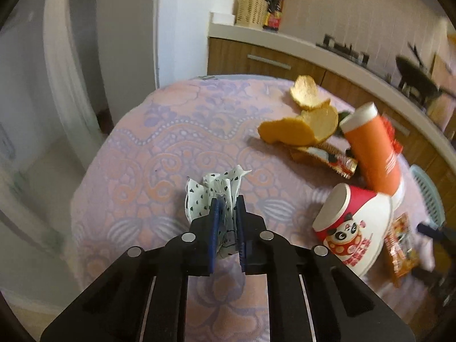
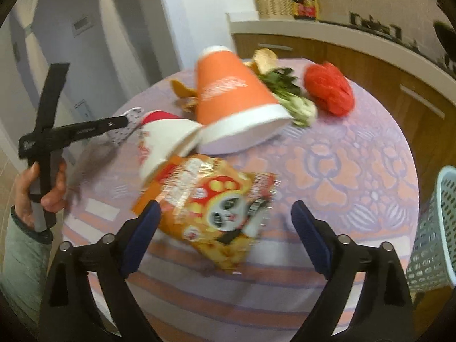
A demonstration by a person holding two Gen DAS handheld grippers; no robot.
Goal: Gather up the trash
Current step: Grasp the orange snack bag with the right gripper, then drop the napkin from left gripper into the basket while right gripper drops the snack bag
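Spotted wrapper (image 1: 211, 196) pinched in left hand-held gripper (image 1: 228, 216); right hand-held gripper (image 2: 225, 219) spread wide over snack bag (image 2: 211, 208).

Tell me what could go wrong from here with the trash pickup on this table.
1. The left gripper pinches only the lower part of the spotted napkin; the thin paper might tear or slip out when carried.
2. The right gripper stands open around the snack wrapper, whose far edge lies against the tipped panda cup; closing or dragging could roll that cup and the orange cup beside it.
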